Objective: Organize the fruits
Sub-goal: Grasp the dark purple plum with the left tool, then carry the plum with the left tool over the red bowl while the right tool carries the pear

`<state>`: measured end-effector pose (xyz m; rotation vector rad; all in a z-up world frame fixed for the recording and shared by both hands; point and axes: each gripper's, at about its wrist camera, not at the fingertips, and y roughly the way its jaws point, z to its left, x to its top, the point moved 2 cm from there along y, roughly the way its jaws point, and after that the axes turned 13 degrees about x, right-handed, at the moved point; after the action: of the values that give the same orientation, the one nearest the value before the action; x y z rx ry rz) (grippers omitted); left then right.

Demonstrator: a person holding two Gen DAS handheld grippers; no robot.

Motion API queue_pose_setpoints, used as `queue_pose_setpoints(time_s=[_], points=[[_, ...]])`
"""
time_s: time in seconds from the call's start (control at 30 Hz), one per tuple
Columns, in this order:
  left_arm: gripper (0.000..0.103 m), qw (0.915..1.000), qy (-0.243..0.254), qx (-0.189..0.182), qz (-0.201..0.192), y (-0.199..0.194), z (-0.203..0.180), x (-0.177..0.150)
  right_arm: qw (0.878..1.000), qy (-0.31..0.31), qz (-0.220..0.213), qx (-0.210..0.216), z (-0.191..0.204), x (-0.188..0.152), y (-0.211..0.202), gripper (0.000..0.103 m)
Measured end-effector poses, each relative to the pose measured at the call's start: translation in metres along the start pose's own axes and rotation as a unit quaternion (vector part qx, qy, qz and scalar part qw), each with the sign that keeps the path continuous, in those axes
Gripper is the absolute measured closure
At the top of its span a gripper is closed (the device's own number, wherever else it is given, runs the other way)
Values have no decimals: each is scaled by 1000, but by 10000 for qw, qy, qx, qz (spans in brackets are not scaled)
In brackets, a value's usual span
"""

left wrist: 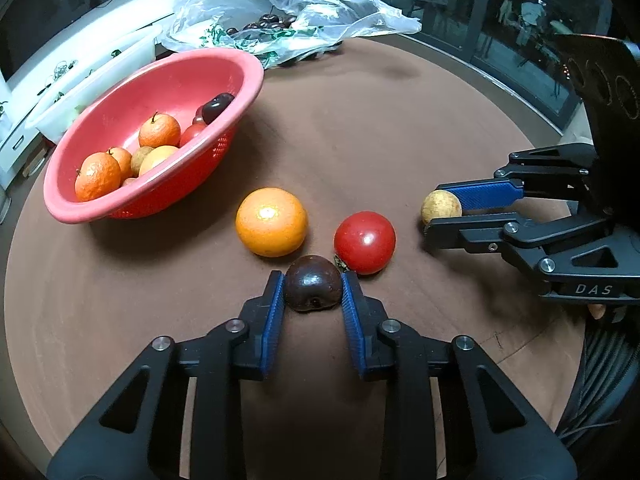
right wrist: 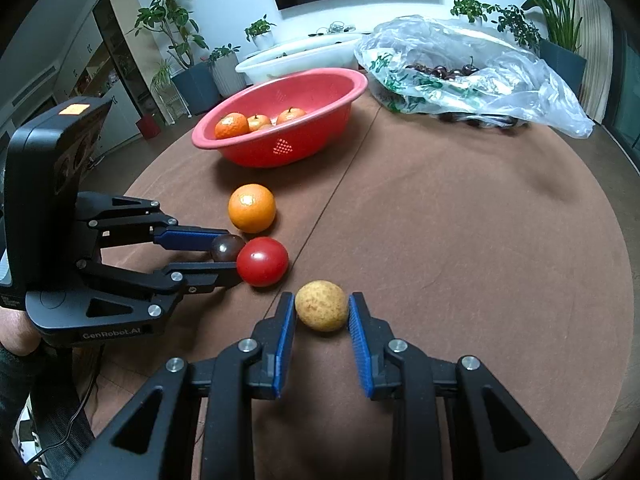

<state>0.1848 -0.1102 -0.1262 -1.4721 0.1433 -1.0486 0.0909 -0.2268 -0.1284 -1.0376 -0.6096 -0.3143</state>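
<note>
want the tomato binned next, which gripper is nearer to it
Left. The left gripper, closed around a dark plum, sits right beside the red tomato; the right gripper holds a longan farther away.

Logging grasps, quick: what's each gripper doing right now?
Left gripper: shut on the dark plum, on the table.
Right gripper: around the tan fruit; contact cannot be told.

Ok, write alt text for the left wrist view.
The left gripper pinches a dark plum on a brown table, beside an orange and a tomato. At right, the right gripper closes on a small tan fruit; a red basket of fruit sits at left.
</note>
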Motion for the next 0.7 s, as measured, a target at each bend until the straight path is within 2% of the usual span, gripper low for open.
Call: queue_pose_setpoints(time_s=[0.37,0.7], points=[[77,9990,-425,-74,-96,-7,13,-7,10000,0,-14,5,-1,0,0,73],[77,9941,-1023,-98,-337,-36,35,-22,10000,4,-52,68,2,2,-1,73]])
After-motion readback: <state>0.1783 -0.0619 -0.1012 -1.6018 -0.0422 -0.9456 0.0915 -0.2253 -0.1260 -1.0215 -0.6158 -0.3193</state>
